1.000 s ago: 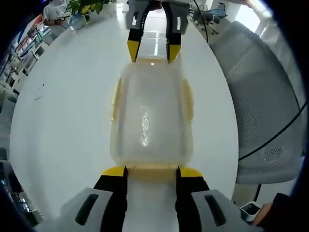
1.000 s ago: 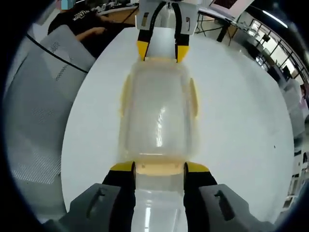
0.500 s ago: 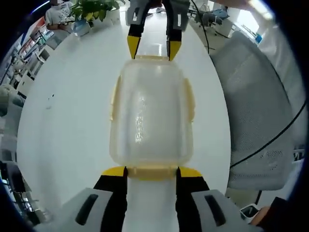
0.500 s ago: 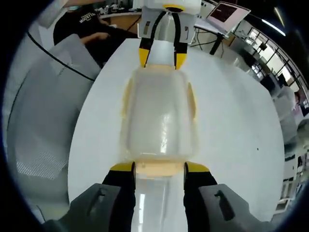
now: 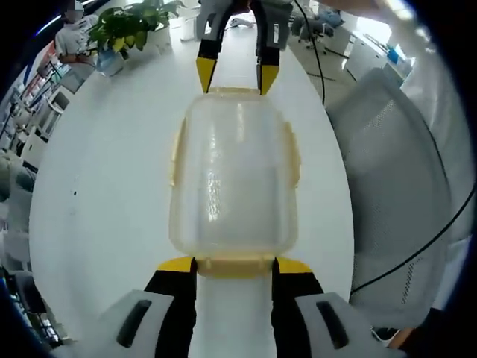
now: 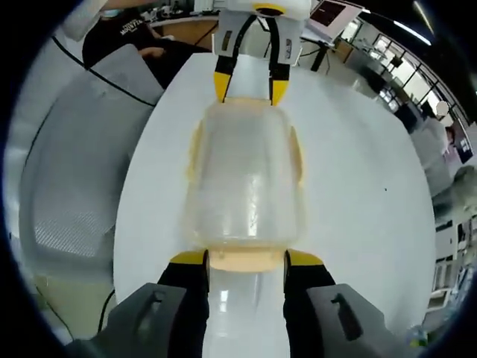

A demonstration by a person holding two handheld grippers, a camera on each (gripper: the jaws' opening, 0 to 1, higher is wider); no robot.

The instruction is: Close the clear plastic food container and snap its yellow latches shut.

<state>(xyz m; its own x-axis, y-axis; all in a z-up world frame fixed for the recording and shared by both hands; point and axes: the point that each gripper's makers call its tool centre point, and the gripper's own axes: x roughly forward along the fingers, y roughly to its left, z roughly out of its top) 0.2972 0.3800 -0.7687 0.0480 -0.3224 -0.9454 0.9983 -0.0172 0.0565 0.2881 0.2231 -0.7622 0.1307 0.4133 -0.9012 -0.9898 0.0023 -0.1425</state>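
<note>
Left gripper view: a round white table (image 5: 97, 186) carries the clear plastic food container (image 5: 235, 183), which stands lid-on at the table's middle. Beyond the container, at the table's far edge, a green potted plant (image 5: 130, 22) stands, with a person and shelving behind it. Beside the container, off the table's edge, is a grey mesh office chair (image 5: 399, 194) with a black cable running across it. Yellow latches show on the container's long sides, lying flat against the walls; the side latch (image 5: 177, 153) is one of them. The left gripper (image 5: 235, 265) comes in level and straight along the container's length, its yellow-tipped jaws parted with a pale yellow end latch (image 5: 235, 264) between them; whether they press it I cannot tell. At the container's far end the right gripper (image 5: 233, 74) points back toward it, tips apart at either side of the far end latch.

Right gripper view: the same container (image 6: 246, 183) sits on the white table (image 6: 365, 201), with the grey chair (image 6: 71, 186) beside it and a person in a dark shirt behind. A laptop (image 6: 328, 13) and desks lie past the container. The right gripper (image 6: 246, 259) is level, jaws spread around the near end latch (image 6: 246, 260), grip unclear. The left gripper (image 6: 250, 86) faces it at the container's far end, jaws apart.
</note>
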